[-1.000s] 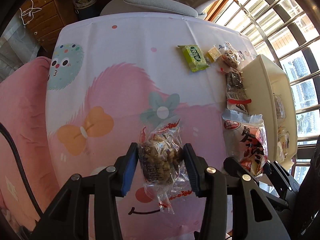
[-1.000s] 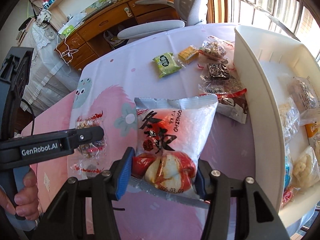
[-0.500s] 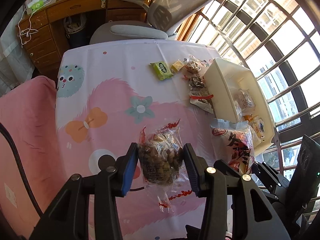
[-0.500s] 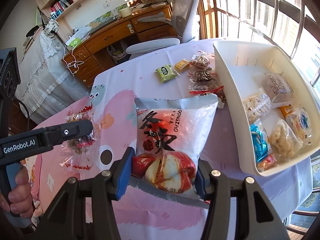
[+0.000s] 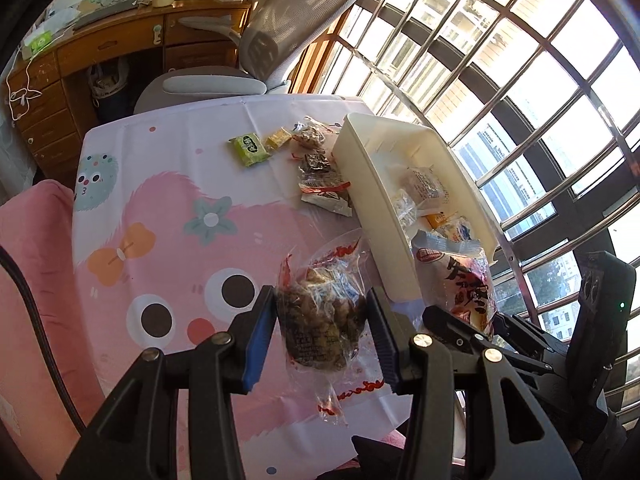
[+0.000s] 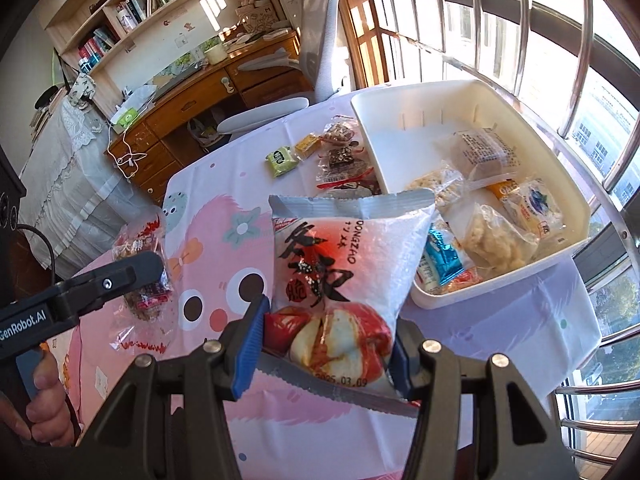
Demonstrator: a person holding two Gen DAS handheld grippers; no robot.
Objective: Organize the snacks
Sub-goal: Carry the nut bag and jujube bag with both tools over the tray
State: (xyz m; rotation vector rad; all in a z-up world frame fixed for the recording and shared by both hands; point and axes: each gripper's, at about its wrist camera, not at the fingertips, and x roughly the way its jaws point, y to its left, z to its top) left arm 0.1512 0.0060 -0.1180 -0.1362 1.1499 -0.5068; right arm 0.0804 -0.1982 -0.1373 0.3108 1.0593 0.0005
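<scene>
Both grippers carrying, high above the cartoon-print pink and white tablecloth (image 5: pixel 168 200). Left gripper (image 5: pixel 322 330) clamping a clear crinkly cellophane packet of brown nut candy (image 5: pixel 324 316) across its middle, blue pads pressing in on both sides, twisted red-printed tail dangling below. Right gripper (image 6: pixel 326 342) pinching the bottom end of a white and red pillow bag with black characters (image 6: pixel 344 280), jaws closed on the puffed lower part just above the serrated seam, top seam standing free. Hanging near the front corner of the white rectangular plastic bin (image 6: pixel 500 280), itself sitting at the window edge of the table and already holding several wrapped snacks. Both packets apparently heading for the bin; neither yet over its opening, judging from the wrist views. Doing this well: bringing the pillow bag across first, being nearer, and lowering it flat toward the emptier far end (image 6: pixel 420 120) rather than onto the crowded near corner. Keeping the two tools from crossing; left packet following into whatever gap remains. Releasing low inside the walls, not from height, since the slick cellophane could slide off the pile. Minding the bin's overhang near the table edge: no pushing down on its rim. Waiting loose beside the bin: green wrapped biscuit (image 5: pixel 249 149), small yellow packet (image 5: pixel 278 138), dark bars.
</scene>
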